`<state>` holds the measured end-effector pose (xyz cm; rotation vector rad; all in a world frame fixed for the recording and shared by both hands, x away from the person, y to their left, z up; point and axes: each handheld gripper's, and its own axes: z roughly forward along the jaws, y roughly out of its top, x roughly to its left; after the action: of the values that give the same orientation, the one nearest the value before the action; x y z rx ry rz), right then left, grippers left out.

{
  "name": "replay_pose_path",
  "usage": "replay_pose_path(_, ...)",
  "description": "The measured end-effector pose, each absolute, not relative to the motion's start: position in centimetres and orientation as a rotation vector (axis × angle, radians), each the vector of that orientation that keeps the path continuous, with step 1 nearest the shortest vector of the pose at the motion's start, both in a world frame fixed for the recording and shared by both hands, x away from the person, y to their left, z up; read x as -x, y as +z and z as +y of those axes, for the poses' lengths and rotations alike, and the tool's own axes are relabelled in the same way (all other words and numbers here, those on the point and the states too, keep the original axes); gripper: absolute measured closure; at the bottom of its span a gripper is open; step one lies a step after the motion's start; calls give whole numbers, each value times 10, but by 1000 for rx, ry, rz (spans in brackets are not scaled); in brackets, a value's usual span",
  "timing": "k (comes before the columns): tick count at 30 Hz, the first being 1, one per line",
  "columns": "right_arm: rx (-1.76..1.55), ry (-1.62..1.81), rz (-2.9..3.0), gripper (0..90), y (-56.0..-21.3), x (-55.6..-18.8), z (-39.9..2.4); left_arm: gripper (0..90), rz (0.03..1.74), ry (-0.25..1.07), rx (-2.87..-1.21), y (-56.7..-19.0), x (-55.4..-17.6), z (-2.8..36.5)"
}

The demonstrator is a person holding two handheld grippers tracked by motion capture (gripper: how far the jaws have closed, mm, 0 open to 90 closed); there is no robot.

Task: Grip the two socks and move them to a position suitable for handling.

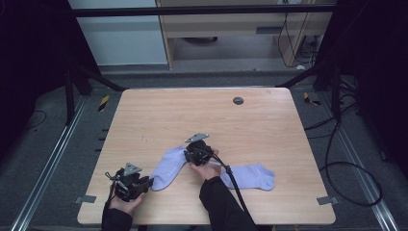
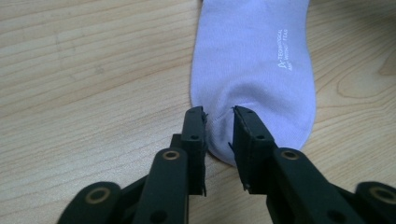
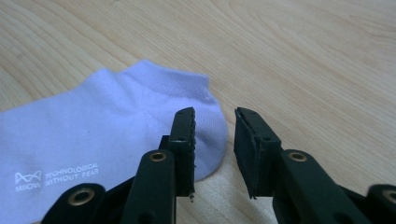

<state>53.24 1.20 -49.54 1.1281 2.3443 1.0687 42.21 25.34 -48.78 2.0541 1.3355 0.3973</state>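
A person is working two lavender socks on a wooden table (image 1: 144, 106), the left gripper (image 2: 219, 114) poised with jaws parted around the toe end of one sock (image 2: 252, 70) without pinching it. The right gripper (image 3: 214, 114) is hovering spread beside that sock's heel and cuff, nothing between its jaws, while the second sock (image 1: 250, 176) is lying just right of the hand. Light, limp and likely to bunch, the sock is probably best pinched at toe and cuff.
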Motion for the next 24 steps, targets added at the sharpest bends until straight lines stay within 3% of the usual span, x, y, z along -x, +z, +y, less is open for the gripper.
replay_pose_path(6, -1135, 1059, 2369, 806, -500, -532, 13, 832, 1335, 378, -2074, -489, -424, 251)
replay_pose_path(7, -1147, 1066, 2376, 876, -499, -532, 12, 847, 1333, 374, -2076, -489, -425, 251)
replay_pose_path(24, -1108, 1199, 2340, 887, -477, -487, -5, 863, 1357, 485, -1999, -472, -452, 269)
